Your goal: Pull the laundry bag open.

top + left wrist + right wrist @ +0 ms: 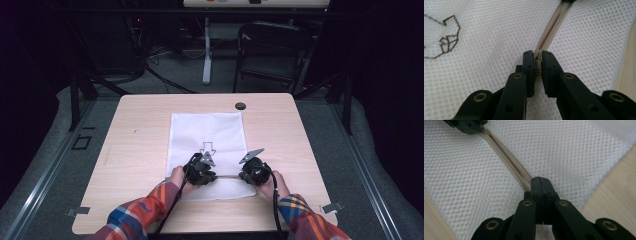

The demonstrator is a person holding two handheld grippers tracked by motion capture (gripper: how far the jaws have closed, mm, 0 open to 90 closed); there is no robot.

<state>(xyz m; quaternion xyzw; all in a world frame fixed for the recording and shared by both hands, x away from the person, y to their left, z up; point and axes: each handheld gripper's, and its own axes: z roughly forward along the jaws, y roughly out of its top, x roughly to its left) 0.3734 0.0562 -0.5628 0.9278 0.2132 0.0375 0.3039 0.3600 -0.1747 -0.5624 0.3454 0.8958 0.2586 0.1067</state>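
A white mesh bag [207, 132] lies flat on the wooden table [135, 150], with a beige zipper [228, 176] running across its near end. In the left gripper view, my left gripper [538, 58] has its pads pressed on either side of the zipper's slider [538, 55], and the zipper [554, 22] runs away from it. My right gripper [539, 182] is shut on the zipper tape [506, 160] at its other end. From above, the left gripper [214, 176] and right gripper [243, 176] face each other along the zipper.
A dark line drawing [208, 148] is printed on the bag's middle. A small black round disc [240, 106] sits near the table's far edge. Beyond the table stand a black chair [272, 50] and a white desk leg [206, 55]. Bare wood lies left and right of the bag.
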